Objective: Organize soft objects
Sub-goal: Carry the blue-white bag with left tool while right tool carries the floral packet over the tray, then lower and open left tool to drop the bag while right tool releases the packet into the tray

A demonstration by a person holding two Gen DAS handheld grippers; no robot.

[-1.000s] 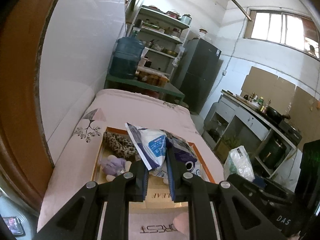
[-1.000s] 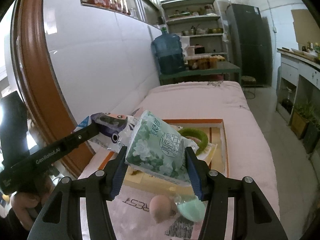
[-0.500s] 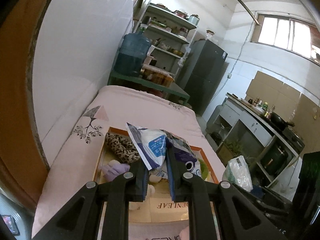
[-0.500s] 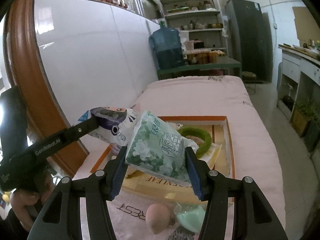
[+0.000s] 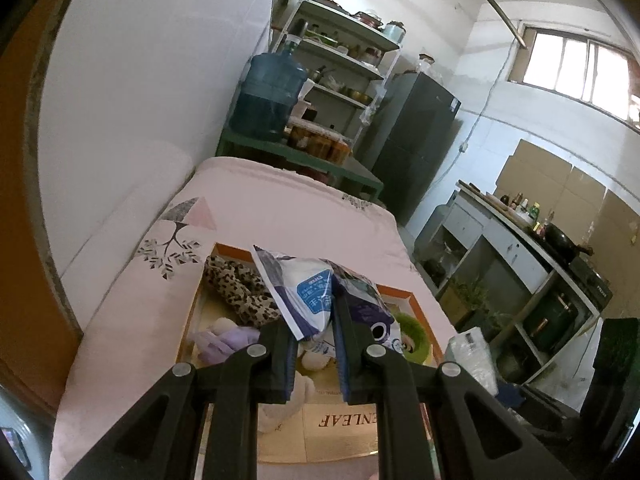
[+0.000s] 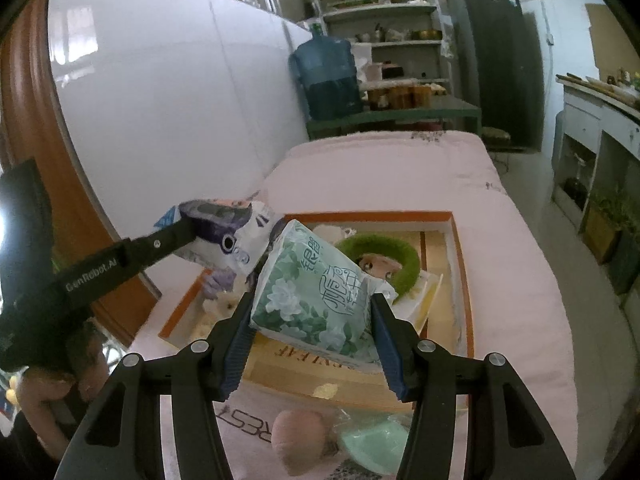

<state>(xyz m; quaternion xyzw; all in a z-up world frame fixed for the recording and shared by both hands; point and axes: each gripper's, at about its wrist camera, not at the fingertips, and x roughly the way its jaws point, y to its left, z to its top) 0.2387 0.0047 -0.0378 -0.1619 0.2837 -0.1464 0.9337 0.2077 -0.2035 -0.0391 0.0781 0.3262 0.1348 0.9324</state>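
Note:
My left gripper (image 5: pixel 314 344) is shut on a blue, white and purple tissue pack (image 5: pixel 308 292), held above the near part of an orange-rimmed box (image 5: pixel 404 294) on the pink bed. My right gripper (image 6: pixel 312 310) is shut on a green floral tissue pack (image 6: pixel 320 292), just over the box's near edge (image 6: pixel 460 264). In the right wrist view the left gripper (image 6: pixel 188 232) with its pack (image 6: pixel 232 236) hangs to the left. Inside the box lie a leopard-print cloth (image 5: pixel 240 288), a purple plush (image 5: pixel 224 340) and a green fuzzy ring (image 6: pixel 384 252).
A pink round soft thing (image 6: pixel 304 436) and a mint-green item (image 6: pixel 376 444) lie on the bed in front of the box. A white wall (image 5: pixel 140 100) runs along the left. Beyond the bed stand a water jug (image 5: pixel 268 96), shelves, a dark fridge (image 5: pixel 416 140) and a counter (image 5: pixel 520 240).
Both grippers have moved forward and down over the box, each still holding its pack. The box now looks nearer in both views.

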